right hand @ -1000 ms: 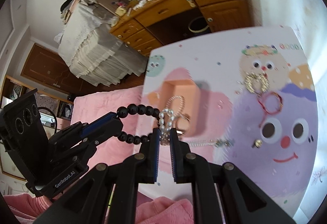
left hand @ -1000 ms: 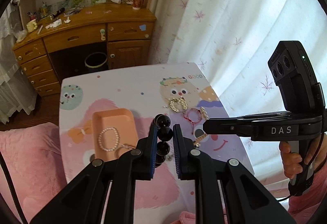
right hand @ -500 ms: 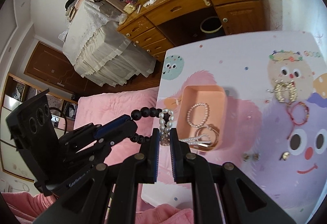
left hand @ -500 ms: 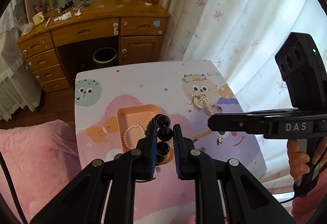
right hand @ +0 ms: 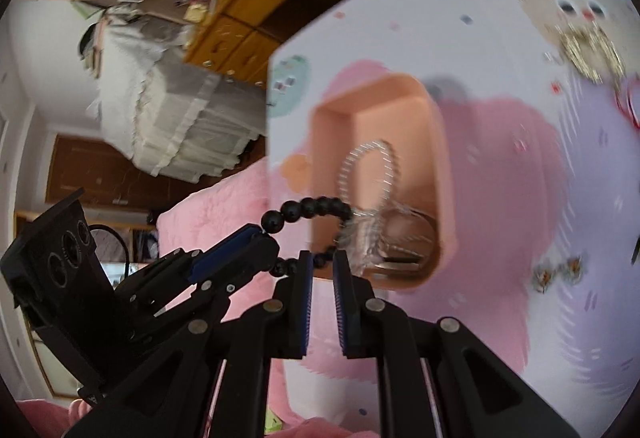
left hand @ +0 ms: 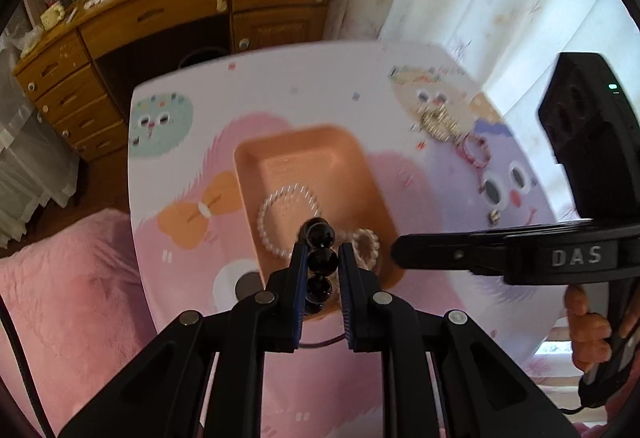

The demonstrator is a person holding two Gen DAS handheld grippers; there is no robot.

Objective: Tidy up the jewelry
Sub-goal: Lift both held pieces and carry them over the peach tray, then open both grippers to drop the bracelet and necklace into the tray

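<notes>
The black bead bracelet (left hand: 320, 262) is clamped in the left gripper (left hand: 322, 270), directly above the near end of the orange tray (left hand: 304, 154). The right gripper (right hand: 322, 278) appears slightly parted; nothing is clearly held.

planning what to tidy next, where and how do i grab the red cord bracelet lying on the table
Come straight down from above: the red cord bracelet lies flat on the cartoon-print table as a thin open loop. I'd pinch across the cord on its near arc, away from the gold chain piece beside it.
</notes>
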